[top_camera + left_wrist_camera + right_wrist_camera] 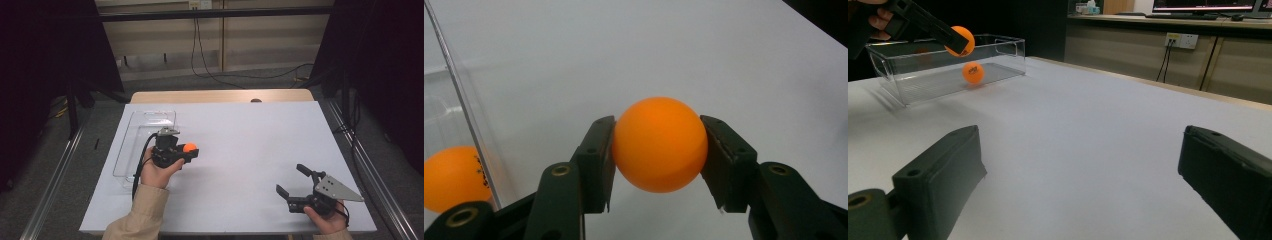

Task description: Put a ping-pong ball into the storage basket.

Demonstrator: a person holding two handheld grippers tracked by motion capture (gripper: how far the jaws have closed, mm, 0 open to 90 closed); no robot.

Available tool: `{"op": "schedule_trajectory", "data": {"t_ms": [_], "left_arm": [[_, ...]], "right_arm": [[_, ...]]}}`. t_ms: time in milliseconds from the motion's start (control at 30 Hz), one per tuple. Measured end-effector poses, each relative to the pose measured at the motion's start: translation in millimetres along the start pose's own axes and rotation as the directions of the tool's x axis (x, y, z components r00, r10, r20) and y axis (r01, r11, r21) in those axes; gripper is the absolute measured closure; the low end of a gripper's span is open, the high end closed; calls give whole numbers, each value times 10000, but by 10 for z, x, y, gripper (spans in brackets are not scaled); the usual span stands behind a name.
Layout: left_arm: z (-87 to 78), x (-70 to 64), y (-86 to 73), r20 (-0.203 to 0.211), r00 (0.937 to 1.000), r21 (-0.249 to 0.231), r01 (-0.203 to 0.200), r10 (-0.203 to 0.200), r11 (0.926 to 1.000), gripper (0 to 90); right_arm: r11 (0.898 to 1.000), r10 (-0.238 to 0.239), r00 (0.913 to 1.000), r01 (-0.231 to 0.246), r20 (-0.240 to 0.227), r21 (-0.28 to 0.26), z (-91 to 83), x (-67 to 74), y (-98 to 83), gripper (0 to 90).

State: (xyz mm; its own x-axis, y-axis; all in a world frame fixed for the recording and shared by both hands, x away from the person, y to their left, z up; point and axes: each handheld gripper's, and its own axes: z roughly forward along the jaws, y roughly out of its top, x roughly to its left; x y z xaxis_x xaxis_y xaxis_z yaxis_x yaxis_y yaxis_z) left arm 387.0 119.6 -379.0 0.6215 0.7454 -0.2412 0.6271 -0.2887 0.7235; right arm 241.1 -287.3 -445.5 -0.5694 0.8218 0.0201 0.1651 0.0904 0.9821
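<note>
Orange ball (659, 144) clenched in left hand-held gripper (189, 151) beside clear box (131, 145) holding second ball (973, 73); right hand-held gripper (290, 181) released.

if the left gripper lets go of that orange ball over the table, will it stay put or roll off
Probably roll: the orange ball is a smooth sphere and the white table looks flat and rimless. It looks light, like a table-tennis ball, so likely bounces. The left gripper touches only its sides, so it could slip. The clear bin would contain it.

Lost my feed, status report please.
Left claw shut on orange ball, beside clear bin. Right claw open, empty. Path clear.
</note>
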Motion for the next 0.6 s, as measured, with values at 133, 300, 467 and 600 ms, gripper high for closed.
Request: {"op": "schedule_trajectory", "data": {"t_ms": [133, 300, 467, 600], "left_arm": [[-12, 14, 3, -14, 10000, 9, 18, -18, 10000, 509], [-34, 31, 6, -32, 10000, -26, 67, -67, 10000, 509], [-42, 38, 7, -23, 10000, -12, 83, -83, 10000, 509], [-55, 41, 10, -77, 9999, -74, 107, -107, 9999, 509]], "right_arm": [[10000, -9, 10000, 9, -2, 4, 0, 1, 1, 35], [10000, 1, 10000, -1, -4, -1, 0, -1, 0, 35], [10000, -5, 10000, 5, -14, 16, 2, 1, 0, 35], [10000, -7, 10000, 7, -11, 17, 2, 1, 0, 35]]}}
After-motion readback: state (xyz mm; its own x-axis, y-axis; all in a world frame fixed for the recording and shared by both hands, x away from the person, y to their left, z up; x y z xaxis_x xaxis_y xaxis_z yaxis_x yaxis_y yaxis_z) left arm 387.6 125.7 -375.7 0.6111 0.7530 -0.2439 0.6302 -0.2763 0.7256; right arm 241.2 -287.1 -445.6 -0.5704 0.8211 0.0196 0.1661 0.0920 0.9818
